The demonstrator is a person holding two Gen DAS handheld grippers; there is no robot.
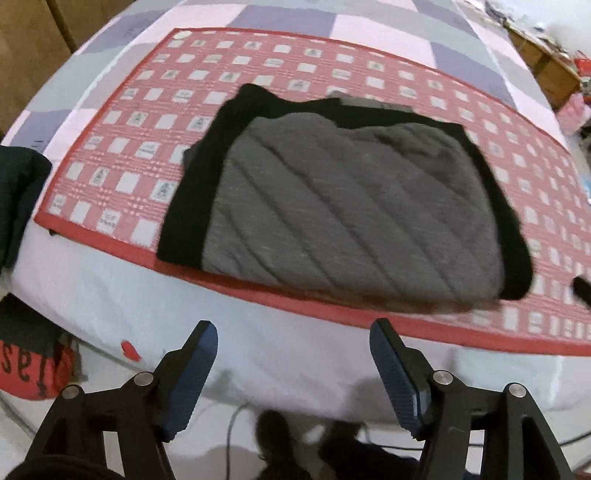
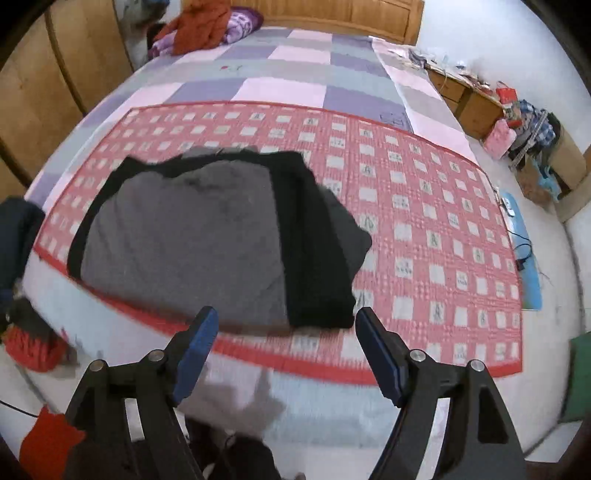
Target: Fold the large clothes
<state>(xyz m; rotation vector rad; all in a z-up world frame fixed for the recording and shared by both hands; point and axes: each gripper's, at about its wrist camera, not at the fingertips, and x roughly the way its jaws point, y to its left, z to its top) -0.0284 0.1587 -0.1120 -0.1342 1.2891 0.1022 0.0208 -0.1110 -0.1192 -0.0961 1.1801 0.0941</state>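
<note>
A grey garment with black sleeves lies folded into a rough rectangle on a red checked mat on the bed. It also shows in the right wrist view, with a black sleeve panel folded along its right side. My left gripper is open and empty, held above the bed's near edge, short of the garment. My right gripper is open and empty, just in front of the garment's near right corner.
The mat lies on a pink, grey and purple checked bedspread. Dark clothing hangs at the bed's left edge. Red and purple items lie at the headboard. Cluttered shelves and bags stand to the right.
</note>
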